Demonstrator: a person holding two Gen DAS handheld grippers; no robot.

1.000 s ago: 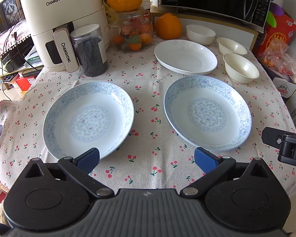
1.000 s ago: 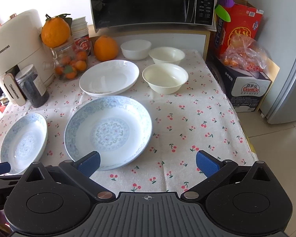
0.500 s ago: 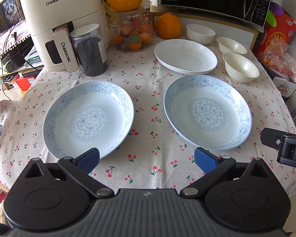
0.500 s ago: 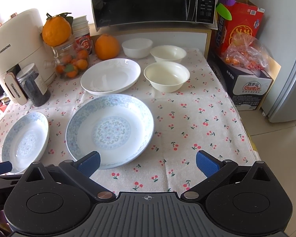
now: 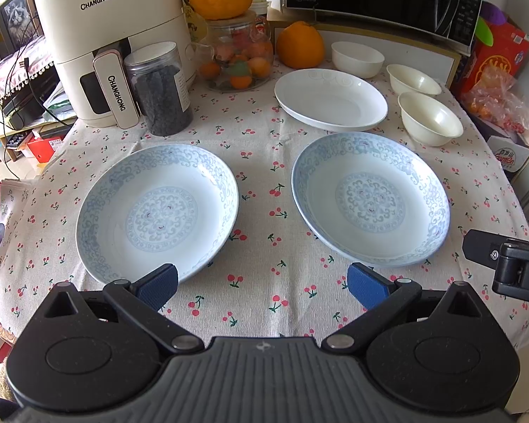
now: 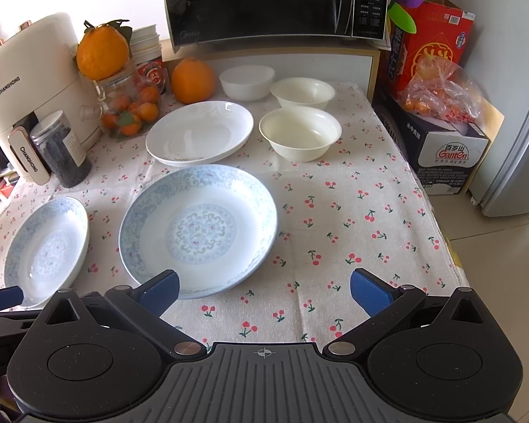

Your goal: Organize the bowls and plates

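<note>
Cherry-print tablecloth (image 5: 264, 162) carries two blue plates (image 5: 158, 211) (image 6: 197, 229) side by side; your left gripper (image 5: 261, 283) and right gripper (image 6: 264, 287) hover spread and empty. Pinch a thin rim shallowly and it could slip.

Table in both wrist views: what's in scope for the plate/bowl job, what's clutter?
In scope: two blue-patterned plates, white plate, three white bowls.

Clutter: air fryer, dark jar, fruit jar, oranges, microwave.

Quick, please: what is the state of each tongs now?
Left tongs: open, holding nothing.
Right tongs: open, holding nothing.
</note>
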